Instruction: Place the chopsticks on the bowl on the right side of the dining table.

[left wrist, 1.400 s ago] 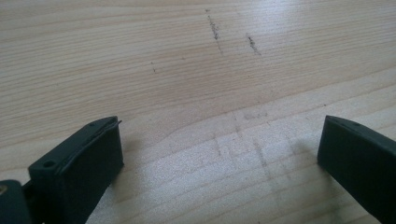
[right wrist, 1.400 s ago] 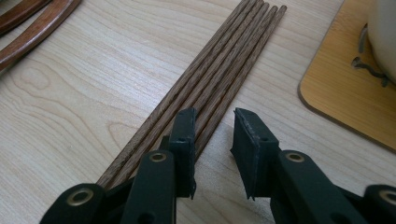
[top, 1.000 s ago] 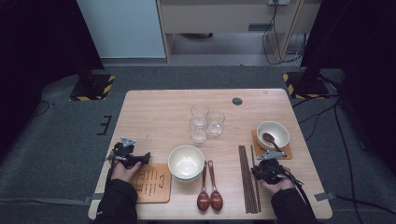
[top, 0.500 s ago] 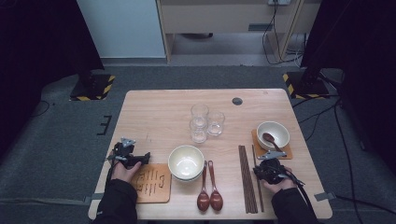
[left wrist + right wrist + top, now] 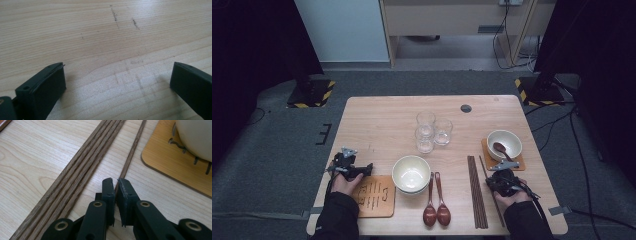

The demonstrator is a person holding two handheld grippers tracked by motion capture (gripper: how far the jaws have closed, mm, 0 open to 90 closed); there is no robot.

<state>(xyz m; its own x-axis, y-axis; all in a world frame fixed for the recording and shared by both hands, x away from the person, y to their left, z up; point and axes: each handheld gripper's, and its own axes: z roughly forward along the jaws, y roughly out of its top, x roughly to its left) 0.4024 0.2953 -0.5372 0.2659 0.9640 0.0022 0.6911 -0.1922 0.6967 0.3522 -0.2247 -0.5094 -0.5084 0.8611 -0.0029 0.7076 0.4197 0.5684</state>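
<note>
A single chopstick (image 5: pixel 130 157) is clamped between the closed jaws of the right gripper (image 5: pixel 116 185), lying on the table (image 5: pixel 377 120) between the chopstick bundle (image 5: pixel 82 170) and the coaster (image 5: pixel 170 165). The left gripper (image 5: pixel 117 82) is held wide apart over bare wood.

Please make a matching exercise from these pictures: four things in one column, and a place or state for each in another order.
1. left gripper
2. right gripper
3. small bowl with spoon
4. three drinking glasses

a. on the coaster at the right
b. open above bare wood
c. grouped at the table's middle
d. shut on a single chopstick

Pairs: 1-b, 2-d, 3-a, 4-c.
</note>
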